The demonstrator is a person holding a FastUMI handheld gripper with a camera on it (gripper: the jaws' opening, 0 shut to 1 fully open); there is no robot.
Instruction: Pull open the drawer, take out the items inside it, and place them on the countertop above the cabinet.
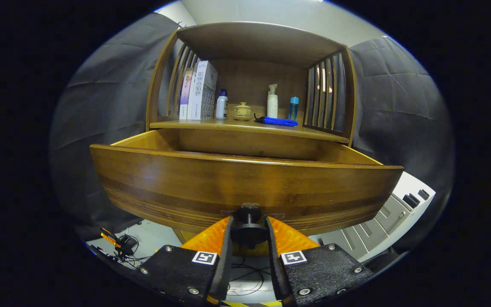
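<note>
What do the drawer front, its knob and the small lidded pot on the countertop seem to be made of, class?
Drawer front: wood, glossy varnish; grain bands and sheen show. Knob, gripped between the gripper fingers: dark and matte, perhaps metal or painted wood; unclear. Lidded pot: probably glazed ceramic, from its pale, smooth look.

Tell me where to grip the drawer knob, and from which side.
Grip the drawer knob on its thin stem, behind the wider round cap, approaching straight at the drawer front. The cap overhangs the stem, so the fingers likely won't slip off in a pull. The gripper sits so now, a finger on each side.
</note>
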